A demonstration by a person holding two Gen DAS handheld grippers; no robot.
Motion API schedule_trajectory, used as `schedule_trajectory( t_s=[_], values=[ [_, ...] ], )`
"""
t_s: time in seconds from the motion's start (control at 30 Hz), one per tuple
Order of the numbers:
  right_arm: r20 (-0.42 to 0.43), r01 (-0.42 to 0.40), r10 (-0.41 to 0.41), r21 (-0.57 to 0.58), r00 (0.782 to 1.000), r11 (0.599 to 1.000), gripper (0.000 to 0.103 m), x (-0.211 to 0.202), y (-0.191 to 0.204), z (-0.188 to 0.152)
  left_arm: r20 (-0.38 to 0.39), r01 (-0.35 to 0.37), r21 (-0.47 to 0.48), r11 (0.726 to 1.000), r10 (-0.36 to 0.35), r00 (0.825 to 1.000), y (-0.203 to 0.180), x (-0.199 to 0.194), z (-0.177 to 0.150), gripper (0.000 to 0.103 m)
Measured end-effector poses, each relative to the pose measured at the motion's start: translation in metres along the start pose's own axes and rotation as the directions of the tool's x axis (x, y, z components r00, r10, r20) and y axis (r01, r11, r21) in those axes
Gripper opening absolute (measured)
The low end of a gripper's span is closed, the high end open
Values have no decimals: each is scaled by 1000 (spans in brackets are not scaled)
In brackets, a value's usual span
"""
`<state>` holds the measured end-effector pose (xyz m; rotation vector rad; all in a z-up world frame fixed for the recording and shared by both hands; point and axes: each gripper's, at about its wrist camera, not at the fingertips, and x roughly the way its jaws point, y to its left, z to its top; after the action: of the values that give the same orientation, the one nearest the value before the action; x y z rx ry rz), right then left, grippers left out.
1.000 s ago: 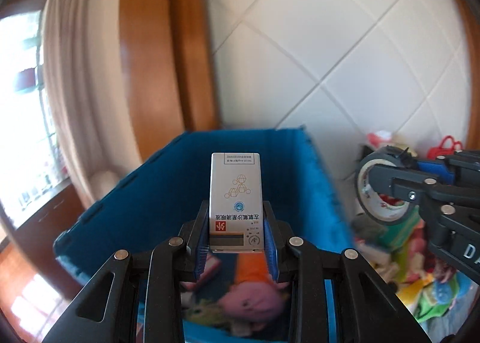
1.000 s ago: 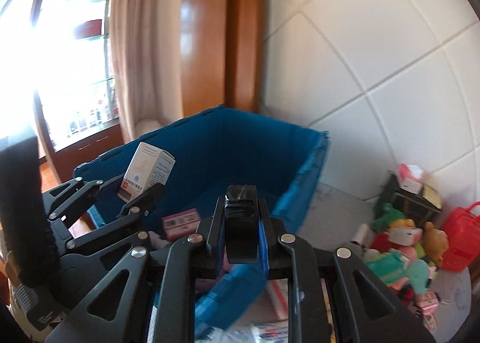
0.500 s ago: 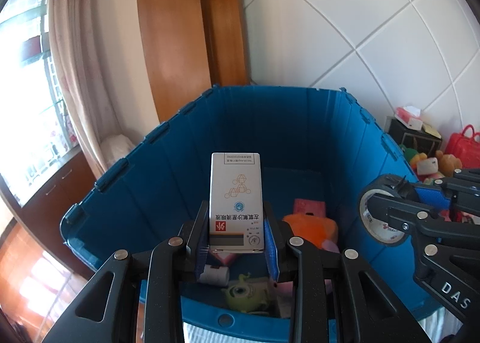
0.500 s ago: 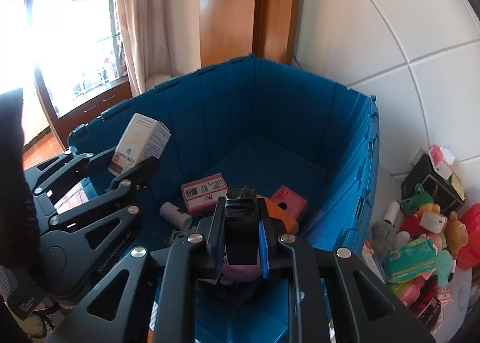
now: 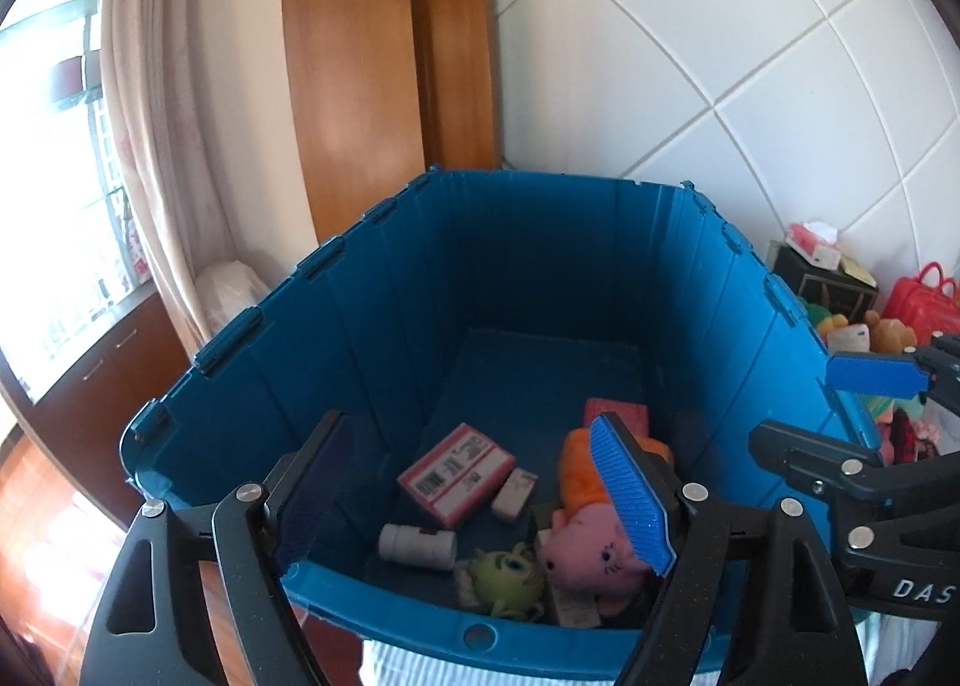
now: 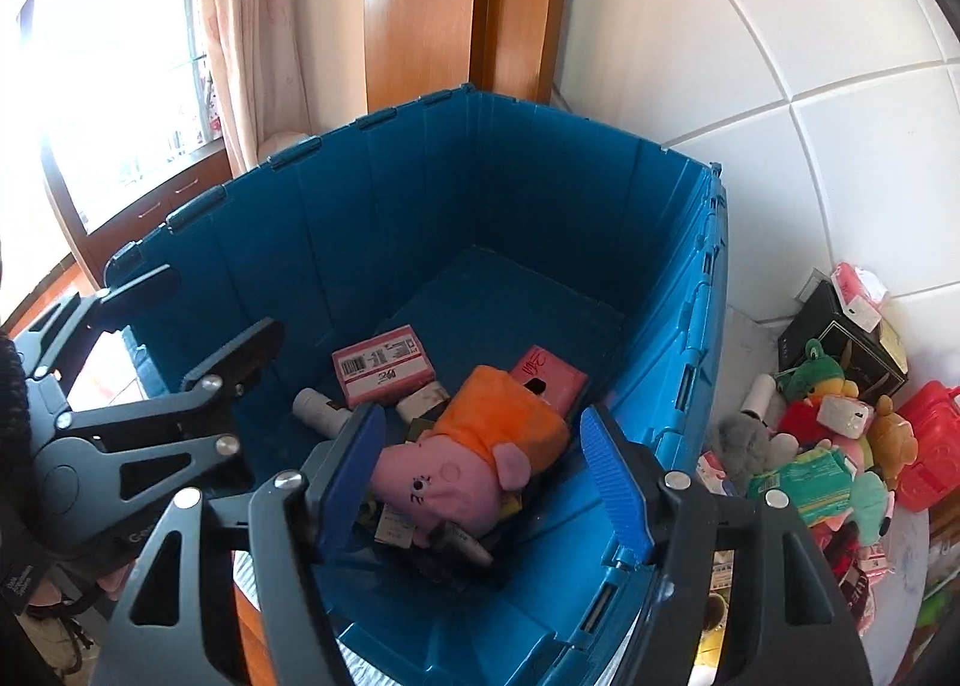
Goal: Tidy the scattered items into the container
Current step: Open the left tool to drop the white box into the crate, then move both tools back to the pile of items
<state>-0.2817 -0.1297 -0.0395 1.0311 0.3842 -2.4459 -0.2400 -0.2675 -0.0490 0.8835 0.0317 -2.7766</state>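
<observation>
Left gripper point(image 5: 474, 482): jaws spread, empty, above bin.
Right gripper point(image 6: 480, 482): released, empty.
Deep blue plastic crate point(image 5: 540, 266): centre.
Pink plush pig in orange point(image 6: 474, 446): inside, six o'clock.
Loose toy pile point(image 6: 828, 446): three o'clock.

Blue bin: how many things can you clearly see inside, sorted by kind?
Soft toys: 2, pink pig, green monster
Boxes: 3, barcode box, pink flat box, small white box
Bottles: 1, white bottle
Total: 6 clear; more lies half-hidden around the pig.
</observation>
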Motion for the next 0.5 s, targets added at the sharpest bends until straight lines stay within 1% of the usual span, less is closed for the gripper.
schedule_trajectory(
  t_s=[0.07,0.1,0.13,0.17,0.2,0.37,0.43,0.47,0.5],
  values=[
    [11,4,-4,6,1000,1000,68,-3,-1,0,0,6,-1,1000,-6,1000,0,-1,0,83],
    [14,4,-5,8,1000,1000,69,-5,-2,0,0,8,0,1000,-8,1000,-2,-2,0,84],
    [17,6,-7,11,1000,1000,72,-6,-3,-1,1,9,0,1000,-9,1000,-3,-3,0,85],
    [21,10,-10,15,1000,1000,78,-7,-4,-1,2,11,1,1000,-11,1000,-3,-3,0,85],
    [25,14,-15,19,1000,1000,80,-8,-5,-2,1,11,1,1000,-11,1000,-4,-4,0,85],
    [43,24,-25,43,999,999,81,-17,-13,-6,4,24,5,1000,-24,1000,-8,-10,-2,87],
    [55,26,-29,52,998,998,86,-22,-17,-7,7,30,8,1000,-30,1000,-10,-12,-3,88],
    [61,29,-32,57,998,998,92,-24,-19,-8,8,31,6,999,-31,999,-10,-13,-3,88],
    [71,31,-36,66,997,997,96,-27,-22,-10,11,36,3,999,-36,999,-11,-15,-4,89]
  ],
)
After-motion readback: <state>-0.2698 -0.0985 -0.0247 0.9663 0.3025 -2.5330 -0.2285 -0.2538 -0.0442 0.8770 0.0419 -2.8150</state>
